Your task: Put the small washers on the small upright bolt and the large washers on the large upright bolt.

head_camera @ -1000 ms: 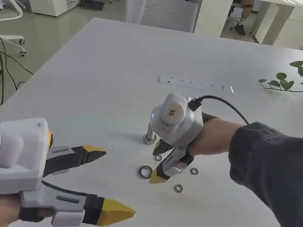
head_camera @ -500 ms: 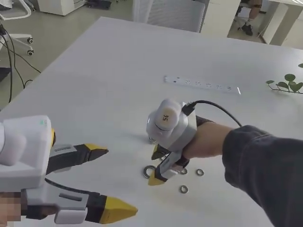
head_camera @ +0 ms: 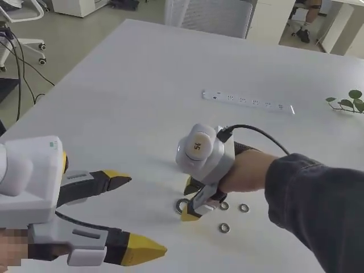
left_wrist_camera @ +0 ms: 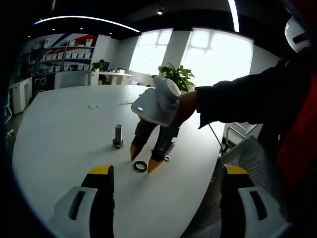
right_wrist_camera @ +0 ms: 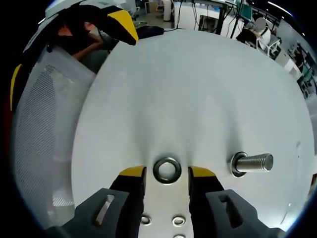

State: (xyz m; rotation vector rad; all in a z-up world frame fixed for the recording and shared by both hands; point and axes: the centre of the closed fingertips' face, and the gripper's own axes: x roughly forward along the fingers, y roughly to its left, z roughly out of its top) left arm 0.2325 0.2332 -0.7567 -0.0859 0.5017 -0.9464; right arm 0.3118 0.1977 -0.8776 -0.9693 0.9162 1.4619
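Now: right gripper astride the large washer, nothing gripped

Right gripper: jaws partly apart and pointed down at the table. The yellow tips sit low over the surface, one on each side of the large washer. In the right gripper view the washer lies flat between the tips, at 12 o'clock from the jaw gap. A sliver of table shows on either side, so there is no contact that I can see. In the head view the same washer peeks out beside the lower tip.

Bolt: at 3 o'clock from the washer in the right gripper view, near but apart. The left gripper view shows it standing upright on the table, at 10 o'clock from the right gripper's tips.

Small washers: two, and, lie at 6 o'clock from the large washer, under the jaws. The head view shows three loose on the table by the person's wrist, at 3 to 4 o'clock from the tips. They are apart from one another.

Left gripper: jaws spread wide, nothing between them. It is held off the table at the near edge, well apart from the washers, at 8 o'clock in the head view.

Farther out: a power strip at 12 o'clock on the table, and a plant at 2 o'clock.
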